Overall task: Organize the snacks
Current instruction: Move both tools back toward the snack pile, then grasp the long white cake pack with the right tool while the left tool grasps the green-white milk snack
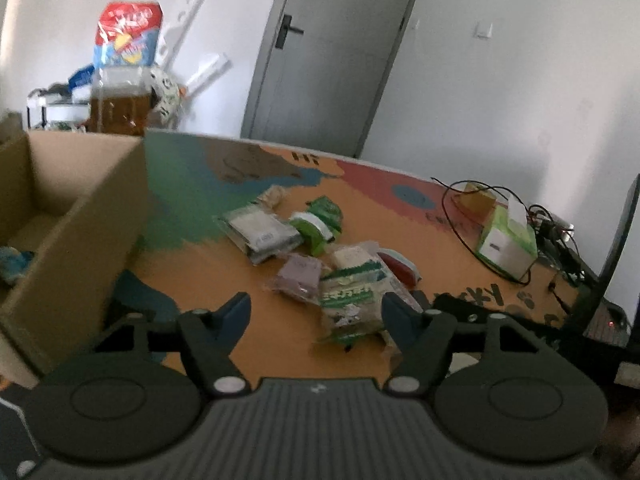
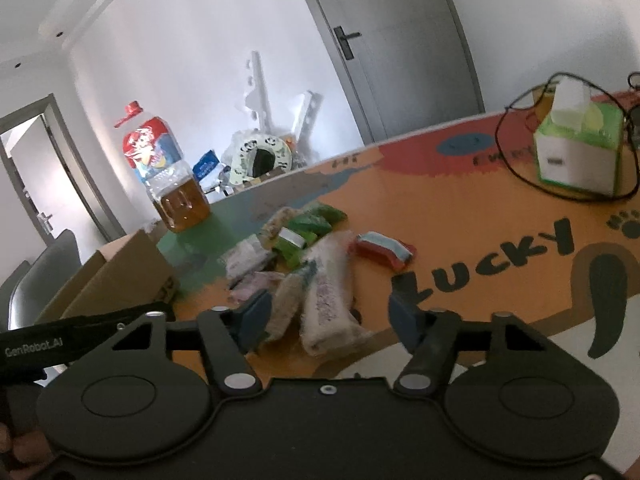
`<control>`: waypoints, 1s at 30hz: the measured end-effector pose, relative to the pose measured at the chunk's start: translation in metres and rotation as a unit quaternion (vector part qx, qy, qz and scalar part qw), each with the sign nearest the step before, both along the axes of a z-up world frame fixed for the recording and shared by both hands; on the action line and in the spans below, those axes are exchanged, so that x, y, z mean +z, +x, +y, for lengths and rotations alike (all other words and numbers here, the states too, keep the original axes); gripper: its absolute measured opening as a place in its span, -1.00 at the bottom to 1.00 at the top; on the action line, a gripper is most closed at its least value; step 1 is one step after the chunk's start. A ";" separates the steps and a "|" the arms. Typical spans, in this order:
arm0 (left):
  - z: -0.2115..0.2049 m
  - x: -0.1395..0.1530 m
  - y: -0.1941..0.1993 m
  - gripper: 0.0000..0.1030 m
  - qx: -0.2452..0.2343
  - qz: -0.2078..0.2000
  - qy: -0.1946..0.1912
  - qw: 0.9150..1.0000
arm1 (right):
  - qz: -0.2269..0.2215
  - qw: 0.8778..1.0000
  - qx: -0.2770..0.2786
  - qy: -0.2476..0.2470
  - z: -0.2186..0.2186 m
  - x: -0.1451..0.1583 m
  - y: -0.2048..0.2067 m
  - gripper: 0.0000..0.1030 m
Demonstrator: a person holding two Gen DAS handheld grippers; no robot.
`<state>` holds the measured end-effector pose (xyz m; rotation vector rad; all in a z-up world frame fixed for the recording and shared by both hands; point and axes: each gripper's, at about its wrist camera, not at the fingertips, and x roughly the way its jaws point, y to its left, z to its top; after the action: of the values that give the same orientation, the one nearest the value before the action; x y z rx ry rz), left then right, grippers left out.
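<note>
Orange tabletop [image 1: 224,280] fills both views, painted with green and red patches and the word LUCKY. Snack packets [image 1: 316,248] lie in a loose heap mid-table: grey, green, purple, red-and-blue, plus a green-and-white packet [image 1: 352,300] nearest the left gripper [image 1: 316,312]. Its jaws stand partly apart, nothing pinched, the packet just ahead between the fingertips. Right gripper [image 2: 330,314] likewise: jaws partly apart over a pale long packet [image 2: 328,296], contact unclear in the blur. Cardboard box [image 1: 80,216] sits open at the left, beside the heap. Tissue box [image 2: 576,156] stands well apart, ringed by cable.
</note>
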<state>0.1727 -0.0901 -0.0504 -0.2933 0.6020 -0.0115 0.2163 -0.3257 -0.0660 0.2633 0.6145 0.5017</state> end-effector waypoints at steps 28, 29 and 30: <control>-0.014 -0.048 0.065 0.01 -0.002 0.053 -0.047 0.998 | 0.038 0.998 0.025 -0.042 0.025 -0.027 0.022 -0.21; -0.013 -0.049 0.065 -0.04 -0.004 0.052 -0.051 0.997 | 0.039 0.998 0.024 -0.042 0.024 -0.027 0.022 -0.22; -0.011 -0.050 0.064 -0.07 -0.005 0.051 -0.057 0.997 | 0.039 0.998 0.023 -0.041 0.023 -0.027 0.022 -0.22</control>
<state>0.2366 -0.1013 -0.1000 -0.4024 0.7046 -0.0414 0.2378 -0.3029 -0.0932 0.1920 0.7171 0.5100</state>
